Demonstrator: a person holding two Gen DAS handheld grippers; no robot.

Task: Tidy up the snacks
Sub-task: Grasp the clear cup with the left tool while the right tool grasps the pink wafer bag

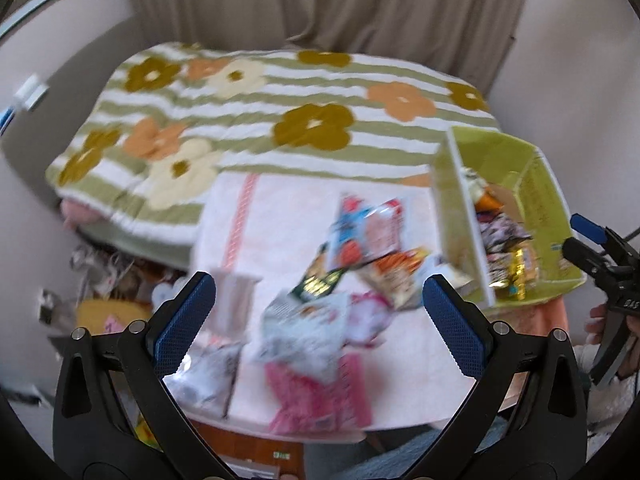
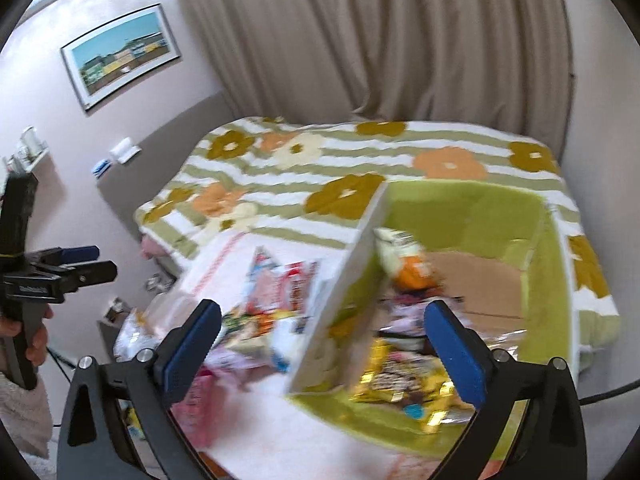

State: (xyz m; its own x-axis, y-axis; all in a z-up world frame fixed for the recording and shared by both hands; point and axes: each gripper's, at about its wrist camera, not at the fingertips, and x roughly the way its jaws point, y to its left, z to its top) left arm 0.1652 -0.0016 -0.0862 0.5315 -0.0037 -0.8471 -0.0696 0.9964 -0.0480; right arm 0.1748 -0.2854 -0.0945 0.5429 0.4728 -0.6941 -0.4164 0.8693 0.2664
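Several snack packets point(image 1: 352, 256) lie in a loose pile on a pale pink towel point(image 1: 288, 208) over a small table; they also show in the right wrist view point(image 2: 276, 300). A green box point(image 1: 532, 184) at the right holds several packets point(image 1: 504, 252); it fills the right wrist view point(image 2: 480, 224), with yellow and dark packets point(image 2: 404, 380) inside. My left gripper point(image 1: 320, 320) is open and empty above the pile; it also shows in the right wrist view point(image 2: 92, 262). My right gripper point(image 2: 322, 354) is open and empty above the box's near corner; it also shows in the left wrist view point(image 1: 576, 236).
A bed with a green striped flower blanket point(image 1: 280, 112) lies behind the table. Beige curtains point(image 2: 360, 40) hang behind it. A framed picture point(image 2: 120, 54) hangs on the left wall. Clutter point(image 1: 104, 280) sits on the floor left of the table.
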